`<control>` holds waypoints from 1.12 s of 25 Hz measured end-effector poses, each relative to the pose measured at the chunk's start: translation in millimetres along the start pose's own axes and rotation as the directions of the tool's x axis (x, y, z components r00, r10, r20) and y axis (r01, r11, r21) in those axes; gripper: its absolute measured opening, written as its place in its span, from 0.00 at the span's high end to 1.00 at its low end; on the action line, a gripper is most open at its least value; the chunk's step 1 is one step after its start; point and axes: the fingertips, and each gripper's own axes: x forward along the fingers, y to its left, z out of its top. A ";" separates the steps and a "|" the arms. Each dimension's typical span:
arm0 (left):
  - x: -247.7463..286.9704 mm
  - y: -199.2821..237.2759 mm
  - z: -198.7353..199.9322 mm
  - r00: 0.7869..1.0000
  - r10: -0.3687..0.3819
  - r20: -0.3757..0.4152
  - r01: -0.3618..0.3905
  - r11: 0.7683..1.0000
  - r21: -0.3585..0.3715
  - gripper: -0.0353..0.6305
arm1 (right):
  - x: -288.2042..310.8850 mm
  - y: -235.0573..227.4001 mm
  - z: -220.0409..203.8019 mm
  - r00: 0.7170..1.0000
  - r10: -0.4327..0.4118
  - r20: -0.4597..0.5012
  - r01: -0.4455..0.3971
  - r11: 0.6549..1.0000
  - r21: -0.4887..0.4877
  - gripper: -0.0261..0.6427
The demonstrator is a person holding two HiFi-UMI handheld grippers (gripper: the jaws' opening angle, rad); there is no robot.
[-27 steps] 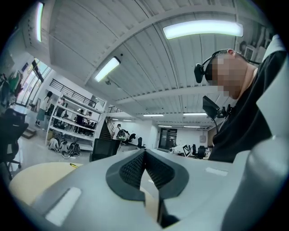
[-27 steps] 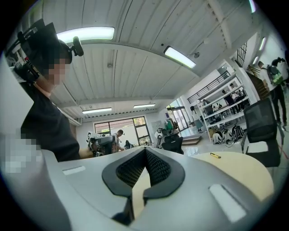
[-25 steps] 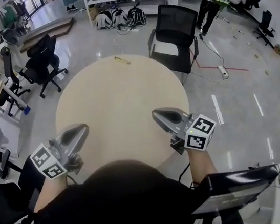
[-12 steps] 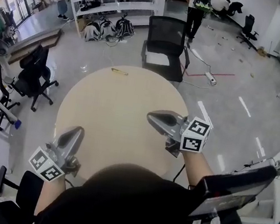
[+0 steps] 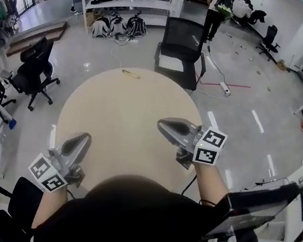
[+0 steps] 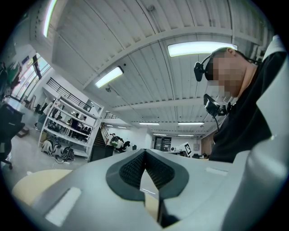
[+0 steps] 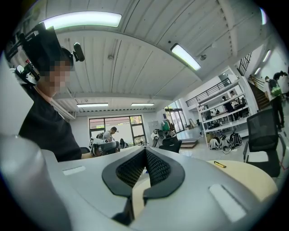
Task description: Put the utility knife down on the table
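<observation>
1. Two tongs were in view, both at the near side of the round pale surface point(image 5: 114, 107).
2. Left tongs point(image 5: 85, 138): at the near-left rim of the surface. The left gripper view showed the ribbed pads meeting at the tip, closed tight with nothing between them.
3. Utility knife point(image 5: 130, 74): yellow, lying flat at the far edge of the surface. It was well apart from both tongs and touched by neither. The right gripper view also showed it, small, off to the right.
4. Right tongs point(image 5: 162, 126): over the near-right part of the surface, tip pointing left across it. The pads were pressed together and empty.
5. Black mesh chair point(image 5: 182, 43): stood just beyond the far edge, right of the knife.
6. Power strip point(image 5: 223, 87): white, on the grey floor point(image 5: 250, 137) further right.
</observation>
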 end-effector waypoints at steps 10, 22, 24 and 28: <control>3.8 -5.5 -4.3 1.000 0.003 -0.015 -0.003 1.000 0.000 0.95 | -8.5 -7.9 -2.9 0.999 -0.034 -0.007 0.034 0.999 -0.018 0.94; -3.8 -11.8 -0.8 1.000 0.025 -0.013 -0.025 1.000 0.018 0.95 | -10.3 -2.7 -3.1 1.000 -0.016 -0.004 0.016 0.999 -0.028 0.94; -4.3 -12.6 -2.1 1.000 0.027 -0.013 -0.027 0.999 0.019 0.95 | -10.6 -2.0 -4.1 1.000 -0.011 -0.003 0.011 0.999 -0.030 0.94; -4.6 -12.2 -2.2 1.000 0.028 -0.009 -0.028 0.999 0.018 0.95 | -10.5 -1.7 -4.6 1.000 -0.009 -0.004 0.009 0.999 -0.030 0.94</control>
